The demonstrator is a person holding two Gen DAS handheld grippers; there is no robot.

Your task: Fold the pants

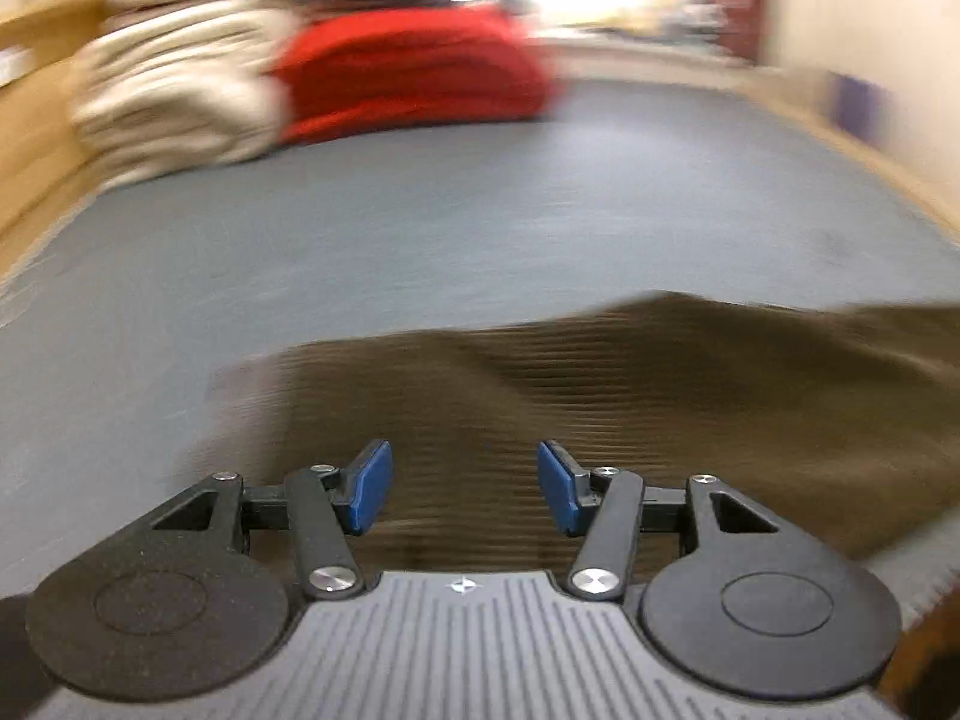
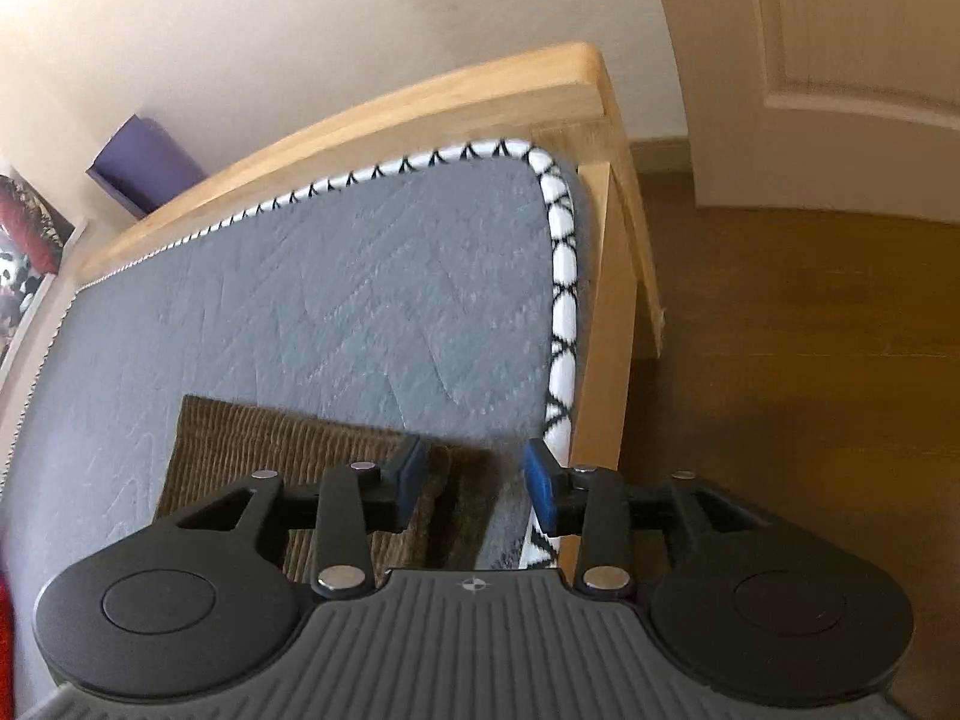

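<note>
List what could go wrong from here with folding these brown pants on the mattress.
1. The brown corduroy pants lie close to the mattress edge; a careless tug could drag them off onto the wooden floor.
2. Both the left gripper and right gripper are open and hold nothing, so a hasty close may pinch one layer only.
3. The left view is motion-blurred; fast movement may miss the hem.

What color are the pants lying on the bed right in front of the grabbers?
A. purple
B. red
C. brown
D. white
C: the ribbed pants lying on the gray mattress under the open left gripper are brown; the right gripper sees the same brown cloth.
</note>
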